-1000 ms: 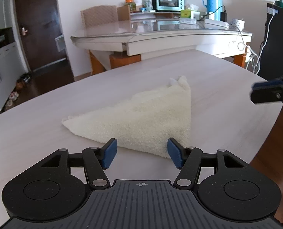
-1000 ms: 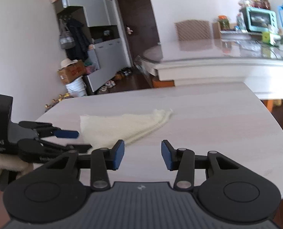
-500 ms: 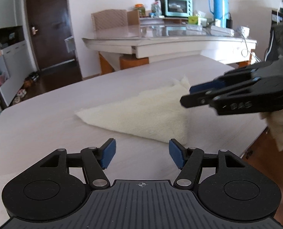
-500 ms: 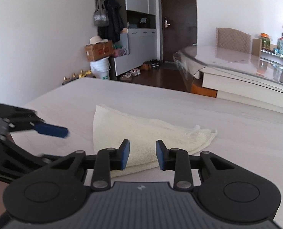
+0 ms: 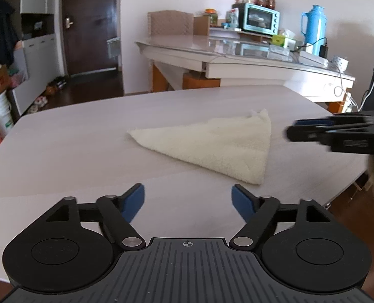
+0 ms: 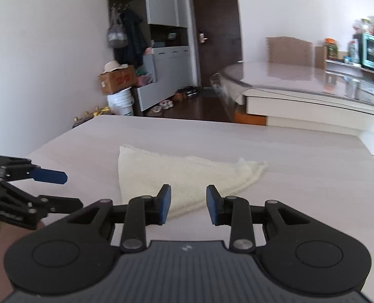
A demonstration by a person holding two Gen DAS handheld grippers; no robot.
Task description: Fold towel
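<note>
A cream towel (image 5: 219, 146) lies flat on the pale wood table (image 5: 73, 151), folded into a triangle. It also shows in the right wrist view (image 6: 187, 179). My left gripper (image 5: 188, 202) is open and empty, held back from the towel's near corner. My right gripper (image 6: 188, 208) is open and empty, just short of the towel's near edge. The right gripper shows at the right of the left wrist view (image 5: 338, 136). The left gripper shows at the left of the right wrist view (image 6: 28, 189).
A second table (image 5: 262, 63) stands behind with a teal oven (image 5: 261, 20), a blue flask (image 5: 315, 27) and cables. A chair (image 5: 170, 24), a dark door (image 5: 88, 25), cabinets and boxes (image 6: 116, 78) line the far wall. The table edge (image 5: 358, 176) drops off at right.
My right gripper has drawn back from over the towel towards the table's right side and opened a little wider. My left gripper has swung slightly left, away from the towel. The towel has not moved.
</note>
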